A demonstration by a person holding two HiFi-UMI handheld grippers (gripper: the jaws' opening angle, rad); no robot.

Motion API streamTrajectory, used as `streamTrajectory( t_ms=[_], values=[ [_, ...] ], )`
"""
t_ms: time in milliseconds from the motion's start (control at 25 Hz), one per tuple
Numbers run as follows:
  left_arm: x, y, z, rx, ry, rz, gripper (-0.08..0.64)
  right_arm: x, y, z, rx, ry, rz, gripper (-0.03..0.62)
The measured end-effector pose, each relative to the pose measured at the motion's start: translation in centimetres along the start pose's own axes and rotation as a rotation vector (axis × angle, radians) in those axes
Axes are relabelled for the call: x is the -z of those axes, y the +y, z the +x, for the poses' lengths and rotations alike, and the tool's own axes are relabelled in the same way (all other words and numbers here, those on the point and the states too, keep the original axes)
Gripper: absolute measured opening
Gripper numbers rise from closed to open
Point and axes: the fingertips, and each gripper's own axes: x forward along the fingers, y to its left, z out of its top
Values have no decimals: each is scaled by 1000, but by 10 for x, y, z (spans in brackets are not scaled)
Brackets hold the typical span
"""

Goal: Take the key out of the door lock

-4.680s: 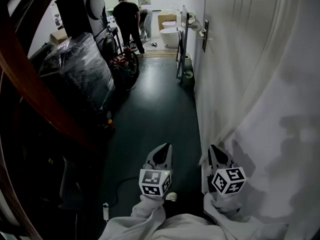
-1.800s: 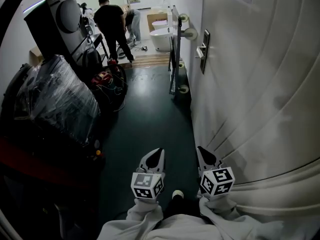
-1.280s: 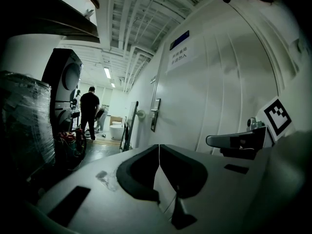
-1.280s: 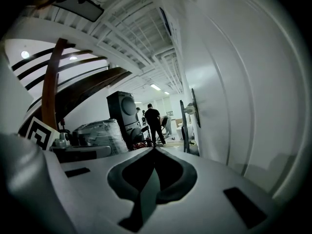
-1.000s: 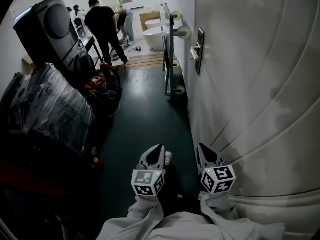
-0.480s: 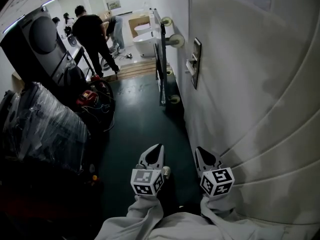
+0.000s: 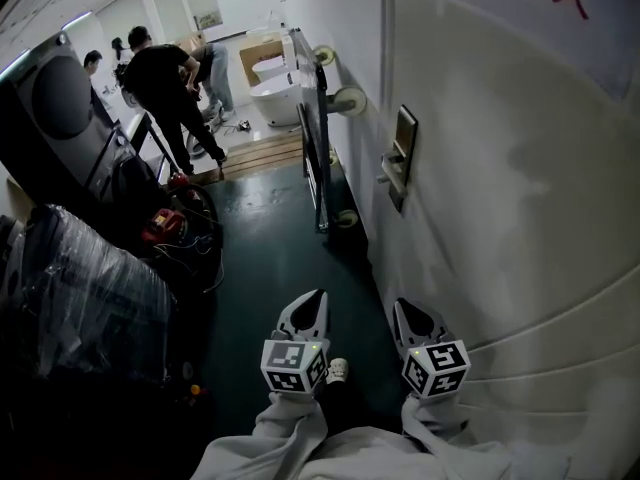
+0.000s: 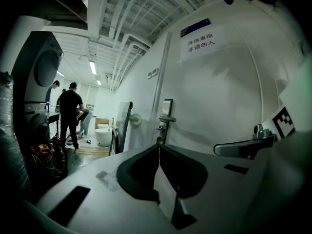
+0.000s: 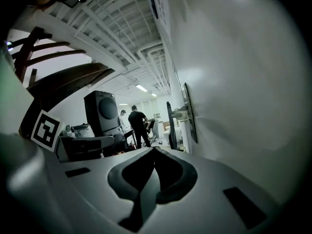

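The left hand-held gripper [image 7: 316, 298] and the right hand-held gripper [image 7: 403, 308] are each seen with jaws pressed together and nothing between them. Both are carried low, well short of the door lock [image 7: 402, 156]. The lock is mounted on the white door [image 7: 520, 228], ahead of, above and to the right of the 2 grippers. The key is too small to be made out. It is judged to project sideways from the lock, across the approach line. The right hand-held gripper lies nearer the lock.
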Motion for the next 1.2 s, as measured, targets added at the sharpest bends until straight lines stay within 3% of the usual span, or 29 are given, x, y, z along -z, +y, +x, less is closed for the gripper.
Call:
streamTrajectory(
  t_ms=[840,1200],
  values=[
    [-30,86,109,144,1,-18,15,-37,-28,121,156,-37,0,52],
    [-20,94,115,198,28,-45,15,-43,-31,133,202,-20,-38,52]
  ],
)
